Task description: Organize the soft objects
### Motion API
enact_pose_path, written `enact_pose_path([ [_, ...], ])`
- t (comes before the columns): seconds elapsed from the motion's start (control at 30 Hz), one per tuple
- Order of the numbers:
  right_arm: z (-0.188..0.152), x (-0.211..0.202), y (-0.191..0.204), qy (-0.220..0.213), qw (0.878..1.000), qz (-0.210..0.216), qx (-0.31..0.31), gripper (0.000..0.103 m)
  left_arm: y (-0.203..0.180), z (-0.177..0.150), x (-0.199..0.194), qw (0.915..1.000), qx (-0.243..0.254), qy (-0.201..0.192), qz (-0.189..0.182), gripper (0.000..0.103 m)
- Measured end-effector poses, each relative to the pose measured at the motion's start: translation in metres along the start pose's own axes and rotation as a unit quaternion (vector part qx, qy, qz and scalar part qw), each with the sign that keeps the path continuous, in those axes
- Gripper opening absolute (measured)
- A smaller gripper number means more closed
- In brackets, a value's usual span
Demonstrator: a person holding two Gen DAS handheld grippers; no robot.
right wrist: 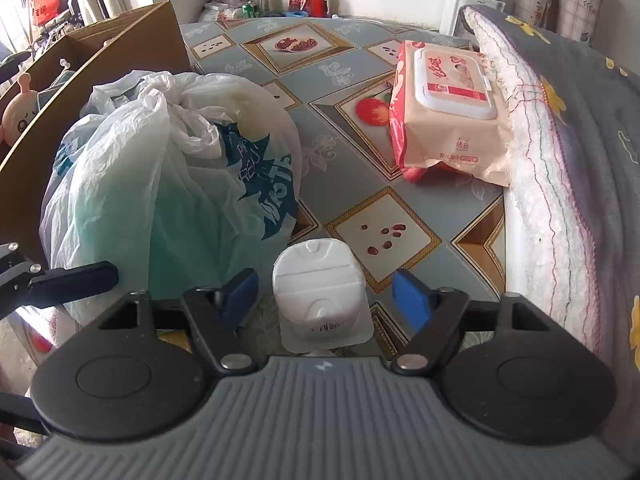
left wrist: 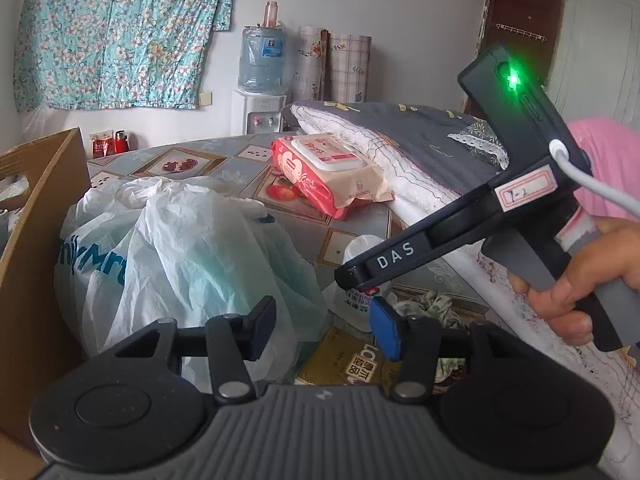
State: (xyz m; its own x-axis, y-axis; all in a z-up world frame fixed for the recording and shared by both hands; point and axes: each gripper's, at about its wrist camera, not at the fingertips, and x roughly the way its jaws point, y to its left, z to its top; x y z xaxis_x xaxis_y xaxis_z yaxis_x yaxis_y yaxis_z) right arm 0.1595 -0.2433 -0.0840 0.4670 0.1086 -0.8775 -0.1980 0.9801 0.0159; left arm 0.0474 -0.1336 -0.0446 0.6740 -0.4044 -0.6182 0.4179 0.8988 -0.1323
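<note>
A stuffed white plastic bag (left wrist: 180, 248) (right wrist: 172, 184) with blue print sits on the patterned table (right wrist: 340, 152). My left gripper (left wrist: 324, 330) is open, its left pad beside the bag's lower edge and a yellow packet (left wrist: 348, 356) below the gap. My right gripper (right wrist: 326, 298) is open and points down over a small white flip-lid wipes pack (right wrist: 320, 292) (left wrist: 360, 256), which lies between the pads without touching them. A red and peach wipes pack (left wrist: 332, 168) (right wrist: 444, 120) leans on a folded grey blanket (left wrist: 420, 148) (right wrist: 560, 160).
A tall cardboard box (left wrist: 40, 208) (right wrist: 120, 40) stands left of the bag, with a plush toy (right wrist: 18, 112) inside. A floral cloth (left wrist: 428, 304) lies near the table's front. A hand (left wrist: 580, 280) holds the right tool. A water dispenser (left wrist: 262, 60) stands behind the table.
</note>
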Motion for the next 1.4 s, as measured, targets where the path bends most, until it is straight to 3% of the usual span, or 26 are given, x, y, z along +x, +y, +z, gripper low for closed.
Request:
enact_pose_path([
  [0.03,0.0,0.002,-0.002,0.002,1.0,0.004,0.003,0.052,0.0,0.001,0.001,1.0,0.0,0.001,-0.001,0.053],
  [0.07,0.0,0.005,-0.005,0.003,1.0,0.014,0.01,0.048,-0.001,0.002,0.002,1.0,-0.001,0.003,-0.001,0.053],
  [0.17,-0.001,0.006,-0.013,-0.007,0.999,0.022,0.022,0.047,-0.002,0.005,0.005,1.0,-0.001,0.006,-0.002,0.052],
  [0.23,-0.003,0.004,-0.028,-0.015,0.997,0.051,0.056,0.047,-0.003,0.005,0.006,1.0,0.001,0.009,-0.003,0.052],
  [0.47,-0.016,0.007,-0.1,-0.014,0.962,0.162,0.222,0.05,-0.016,0.009,0.013,0.9998,0.008,0.016,-0.009,0.052],
  [0.57,-0.022,0.004,-0.109,-0.017,0.963,0.142,0.227,0.065,-0.023,0.011,0.014,0.9997,0.011,0.016,-0.014,0.052],
  [0.7,-0.027,-0.005,-0.116,-0.029,0.966,0.12,0.229,0.066,-0.034,0.013,0.019,0.9996,0.013,0.019,-0.019,0.052],
  [0.87,-0.031,-0.016,-0.12,-0.04,0.976,0.053,0.207,0.064,-0.048,0.016,0.031,0.9992,0.016,0.022,-0.03,0.052],
  [1.03,-0.031,-0.025,-0.118,-0.05,0.981,0.045,0.18,0.065,-0.061,0.015,0.042,0.9985,0.03,0.026,-0.037,0.052],
  [1.17,-0.021,-0.028,-0.107,-0.042,0.99,0.043,0.131,0.078,-0.063,0.01,0.049,0.998,0.038,0.037,-0.035,0.052],
  [1.4,0.004,0.002,-0.086,0.011,0.999,0.027,0.041,0.086,-0.053,0.007,0.05,0.9977,0.032,0.054,-0.027,0.052],
])
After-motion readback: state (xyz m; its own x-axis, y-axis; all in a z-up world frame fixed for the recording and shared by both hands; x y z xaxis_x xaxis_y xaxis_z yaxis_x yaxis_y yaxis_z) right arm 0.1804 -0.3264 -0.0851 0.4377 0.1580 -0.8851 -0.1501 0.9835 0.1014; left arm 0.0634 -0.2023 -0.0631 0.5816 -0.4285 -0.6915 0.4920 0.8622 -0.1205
